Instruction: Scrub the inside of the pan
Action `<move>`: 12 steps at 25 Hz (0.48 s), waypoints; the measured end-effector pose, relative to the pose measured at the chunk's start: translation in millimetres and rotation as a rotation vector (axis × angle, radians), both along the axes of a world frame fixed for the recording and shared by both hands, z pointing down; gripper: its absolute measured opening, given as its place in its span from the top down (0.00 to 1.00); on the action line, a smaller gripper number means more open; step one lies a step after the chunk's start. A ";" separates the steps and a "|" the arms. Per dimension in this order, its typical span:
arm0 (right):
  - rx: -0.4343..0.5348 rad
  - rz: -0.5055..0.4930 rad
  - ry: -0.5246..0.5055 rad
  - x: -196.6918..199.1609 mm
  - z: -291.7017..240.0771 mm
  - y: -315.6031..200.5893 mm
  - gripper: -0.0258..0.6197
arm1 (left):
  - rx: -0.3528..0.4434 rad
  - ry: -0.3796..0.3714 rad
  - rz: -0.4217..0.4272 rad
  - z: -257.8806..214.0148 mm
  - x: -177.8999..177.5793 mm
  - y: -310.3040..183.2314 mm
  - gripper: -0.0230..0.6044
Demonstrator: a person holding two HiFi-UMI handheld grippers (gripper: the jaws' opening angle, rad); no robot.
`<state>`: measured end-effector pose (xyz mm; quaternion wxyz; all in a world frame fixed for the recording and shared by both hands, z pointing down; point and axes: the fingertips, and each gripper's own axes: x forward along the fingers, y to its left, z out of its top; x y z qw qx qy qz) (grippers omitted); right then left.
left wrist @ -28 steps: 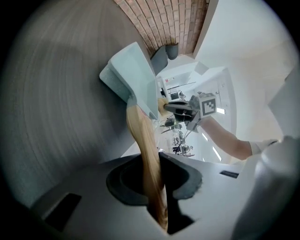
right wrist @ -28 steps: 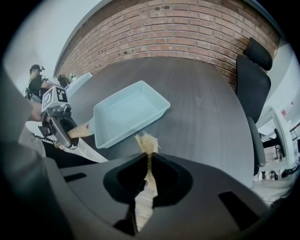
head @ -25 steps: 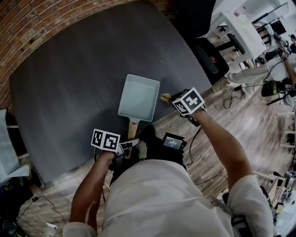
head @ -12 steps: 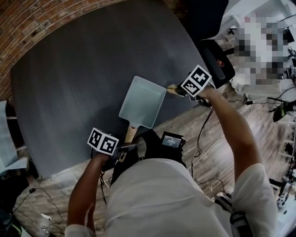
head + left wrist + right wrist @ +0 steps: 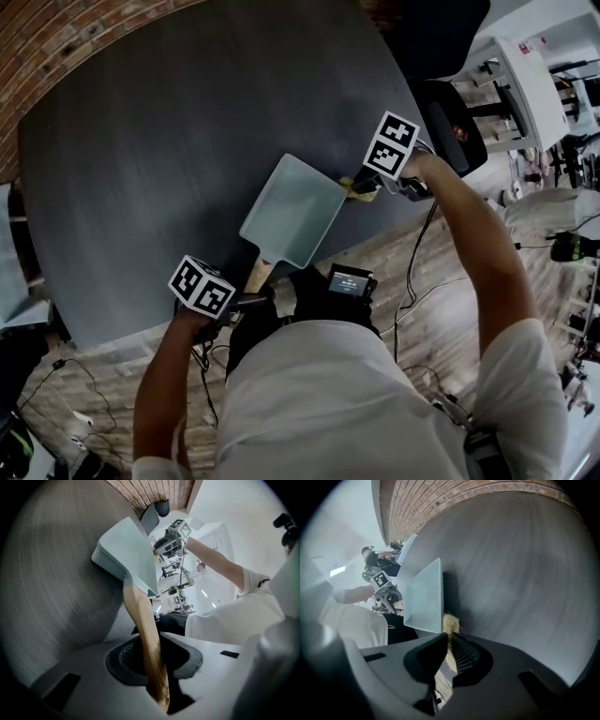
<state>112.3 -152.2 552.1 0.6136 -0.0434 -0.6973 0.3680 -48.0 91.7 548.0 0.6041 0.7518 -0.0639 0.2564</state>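
Your left gripper [image 5: 152,658] is clamped on the wooden handle [image 5: 258,275] of the pale blue square pan [image 5: 286,211], which lies on the dark round table [image 5: 141,141]. Your right gripper [image 5: 447,656] pinches a yellowish fibrous scrubber [image 5: 450,623]. The scrubber's tuft is just outside the pan's right rim. The pan's inside shows bare, pale coating.

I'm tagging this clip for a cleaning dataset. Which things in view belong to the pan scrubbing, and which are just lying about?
Part of the job:
- pan
- its wooden handle, clamped in the left gripper
- yellow scrubber, clamped in the right gripper
- table under the pan

Just lying about:
- black chair
- white shelves
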 end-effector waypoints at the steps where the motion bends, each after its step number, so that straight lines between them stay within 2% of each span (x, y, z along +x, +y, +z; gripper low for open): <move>1: -0.013 -0.011 -0.003 -3.0 0.0 0.5 0.91 | 0.007 -0.002 0.011 0.1 -1.2 -0.4 0.82; 8: -0.065 -0.066 -0.018 -17.9 -4.5 -1.4 0.91 | 0.024 -0.003 0.060 0.0 -4.9 -2.9 0.81; 12: -0.065 -0.054 -0.031 -25.1 -6.1 -5.5 0.91 | 0.030 -0.005 0.082 -0.5 -5.7 -4.0 0.81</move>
